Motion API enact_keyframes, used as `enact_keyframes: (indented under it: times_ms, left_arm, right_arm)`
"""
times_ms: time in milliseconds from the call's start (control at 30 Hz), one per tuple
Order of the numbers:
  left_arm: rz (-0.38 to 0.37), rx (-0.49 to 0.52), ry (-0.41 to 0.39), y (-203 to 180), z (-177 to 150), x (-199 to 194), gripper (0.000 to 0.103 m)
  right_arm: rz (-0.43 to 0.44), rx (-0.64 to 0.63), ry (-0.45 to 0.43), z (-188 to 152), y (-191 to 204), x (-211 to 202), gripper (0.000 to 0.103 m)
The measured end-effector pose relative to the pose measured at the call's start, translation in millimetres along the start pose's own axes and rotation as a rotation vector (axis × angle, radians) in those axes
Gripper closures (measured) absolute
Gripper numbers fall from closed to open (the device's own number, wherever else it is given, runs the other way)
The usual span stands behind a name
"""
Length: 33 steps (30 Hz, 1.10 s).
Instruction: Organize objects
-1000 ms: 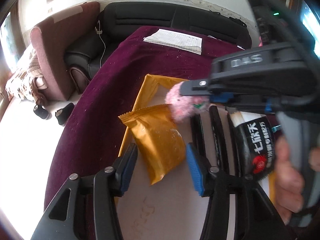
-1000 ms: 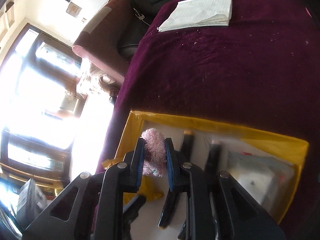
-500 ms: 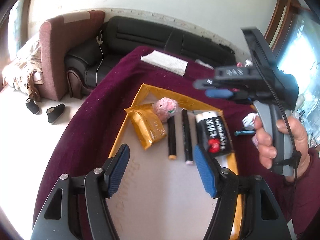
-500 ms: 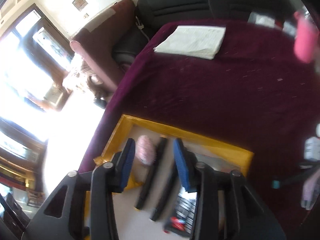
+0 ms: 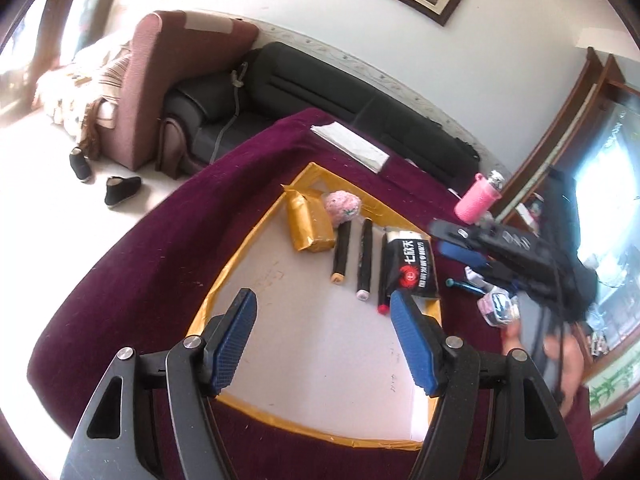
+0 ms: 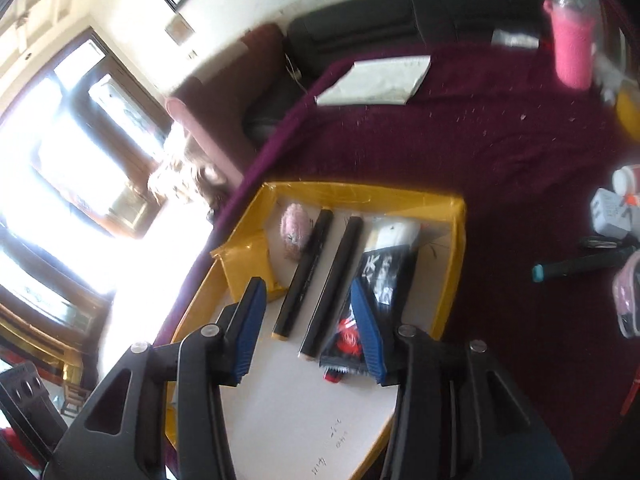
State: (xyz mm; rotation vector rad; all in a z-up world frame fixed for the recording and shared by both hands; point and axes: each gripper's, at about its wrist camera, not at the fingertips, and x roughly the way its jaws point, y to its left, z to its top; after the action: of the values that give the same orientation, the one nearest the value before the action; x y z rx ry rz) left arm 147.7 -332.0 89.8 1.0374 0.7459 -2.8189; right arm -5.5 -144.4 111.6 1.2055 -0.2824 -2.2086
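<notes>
A yellow-rimmed tray (image 5: 224, 280) lies on the purple cloth. In a row at its far end lie a gold packet (image 5: 310, 224), a pink fluffy ball (image 5: 342, 206), two black markers (image 5: 342, 252) and a black packet (image 5: 408, 268). My left gripper (image 5: 320, 296) hangs open over the tray's bare white floor, holding nothing. My right gripper (image 6: 307, 285) hovers above the markers (image 6: 310, 272) with its jaws opening and nothing between the pads. The ball (image 6: 294, 226) rests free beside the gold packet (image 6: 248, 264). In the left wrist view the right gripper (image 5: 438, 238) shows past the tray's right rim.
On the cloth right of the tray lie a teal-capped marker (image 6: 584, 264), a white adapter (image 6: 612, 212) and a pink pouch (image 6: 628, 300). A pink bottle (image 6: 572, 52) and a paper booklet (image 6: 376, 80) sit farther back. A black sofa (image 5: 320, 76) stands beyond the table.
The right gripper let go of the pink ball, which now lies in the tray, and drew back and up. The left gripper backed away from the gold packet and opened wider.
</notes>
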Motion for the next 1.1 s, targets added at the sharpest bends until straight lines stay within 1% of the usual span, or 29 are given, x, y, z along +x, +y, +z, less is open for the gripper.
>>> enact_keyframes:
  times_ms: [67,100,233,367,467,533,600,767,967,1100]
  left_arm:
    - [0.014,0.000,-0.015,-5.7,-1.9,-5.8,0.039]
    - [0.015,0.006,-0.020,-10.9,-3.6,-10.1,0.039]
    - [0.026,0.031,-0.039,-25.0,-12.1,-27.3,0.039]
    - [0.037,0.040,-0.074,-31.8,-18.2,-48.2,0.039]
    - [0.009,0.020,-0.091,-32.0,-16.0,-62.7,0.039]
    - [-0.015,0.005,-0.101,-31.1,-13.6,-69.8,0.036]
    - [-0.032,-0.002,-0.113,-31.6,-12.8,-75.9,0.036]
    - [-0.042,0.017,-0.127,-36.7,-13.9,-78.5,0.036]
    - [-0.047,0.039,-0.099,-42.3,-17.4,-68.1,0.036]
    - [-0.063,0.037,-0.078,-43.5,-20.3,-61.2,0.036]
  right_arm:
    - [-0.020,-0.015,-0.037,-12.4,1.6,-14.1,0.054]
    - [-0.027,-0.025,-0.054,-19.0,1.0,-22.4,0.054]
    - [-0.054,-0.042,-0.108,-35.0,-1.1,-34.6,0.054]
    - [-0.046,-0.030,-0.124,-46.5,-9.0,-48.3,0.054]
    - [-0.065,-0.040,-0.133,-55.4,-11.2,-56.9,0.054]
    - [-0.072,-0.046,-0.137,-61.8,-13.5,-61.8,0.054]
    - [-0.087,-0.051,-0.141,-66.5,-15.0,-66.7,0.054]
    - [-0.089,-0.020,-0.162,-72.4,-22.9,-77.3,0.053]
    - [-0.116,-0.015,-0.188,-72.9,-25.6,-85.9,0.053]
    - [-0.122,-0.015,-0.190,-73.6,-26.4,-85.5,0.053]
